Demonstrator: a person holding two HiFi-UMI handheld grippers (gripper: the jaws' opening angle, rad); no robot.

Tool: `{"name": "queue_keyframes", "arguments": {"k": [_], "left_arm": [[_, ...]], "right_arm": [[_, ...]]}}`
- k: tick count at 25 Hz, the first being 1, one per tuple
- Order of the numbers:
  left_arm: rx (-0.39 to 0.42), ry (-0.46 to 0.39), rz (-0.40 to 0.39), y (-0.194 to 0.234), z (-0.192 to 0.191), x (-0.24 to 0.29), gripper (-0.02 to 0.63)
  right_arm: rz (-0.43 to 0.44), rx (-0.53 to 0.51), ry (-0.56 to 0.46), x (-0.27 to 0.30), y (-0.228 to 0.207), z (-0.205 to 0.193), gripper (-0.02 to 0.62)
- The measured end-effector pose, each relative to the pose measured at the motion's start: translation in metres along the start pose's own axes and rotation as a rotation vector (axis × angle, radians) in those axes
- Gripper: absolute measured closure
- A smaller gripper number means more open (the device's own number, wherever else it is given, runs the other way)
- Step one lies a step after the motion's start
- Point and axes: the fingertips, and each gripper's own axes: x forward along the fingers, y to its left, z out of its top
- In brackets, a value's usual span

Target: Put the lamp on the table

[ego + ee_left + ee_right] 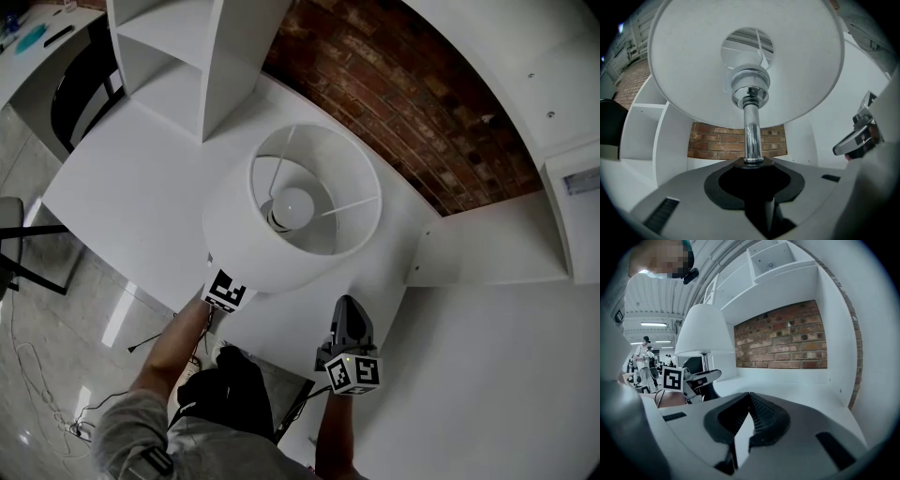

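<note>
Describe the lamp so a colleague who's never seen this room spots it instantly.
Start at the white table in front of the brick wall. Near its front edge, the left gripper clamps the chrome stem of the lamp. Its round white shade is the only curved thing among the boxy white shelves.

On the lamp I see a smooth, matt white shade, cloth or paper I cannot tell; its stem is polished, mirror-bright metal. The desk looks smooth and white with a soft sheen. The brick wall is rough and matt. The right gripper shows a matt grey plastic shell and dark ribbed fingers. The floor is glossy.
</note>
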Motion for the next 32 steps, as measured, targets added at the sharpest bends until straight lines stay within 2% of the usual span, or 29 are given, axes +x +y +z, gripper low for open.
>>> {"name": "queue_keyframes", "arguments": {"k": [13, 14, 16, 18, 21, 25, 32], "left_arm": [[0.028, 0.002, -0.003, -0.004, 0.002, -0.002, 0.495], [0.027, -0.008, -0.004, -0.004, 0.003, -0.003, 0.487], [0.009, -0.037, -0.013, -0.005, 0.001, -0.007, 0.421], [-0.002, -0.065, -0.016, -0.004, 0.002, -0.009, 0.386], [0.014, -0.061, -0.013, -0.003, 0.009, -0.013, 0.323], [0.032, -0.018, -0.033, -0.008, 0.007, -0.021, 0.313], [0.006, 0.018, -0.02, -0.001, 0.004, -0.039, 0.314]], "right_arm": [[-0.025, -0.004, -0.004, -0.021, 0.006, 0.002, 0.572], [-0.028, -0.002, -0.004, -0.023, 0.005, 0.001, 0.572], [-0.033, -0.001, -0.002, -0.026, 0.005, 0.0, 0.572], [-0.036, 0.002, 0.001, -0.027, 0.005, -0.002, 0.572], [-0.04, 0.005, 0.006, -0.029, 0.008, -0.005, 0.572], [-0.038, 0.008, 0.005, -0.031, 0.012, -0.004, 0.572], [-0.024, 0.013, -0.005, -0.031, 0.024, 0.0, 0.572]]}}
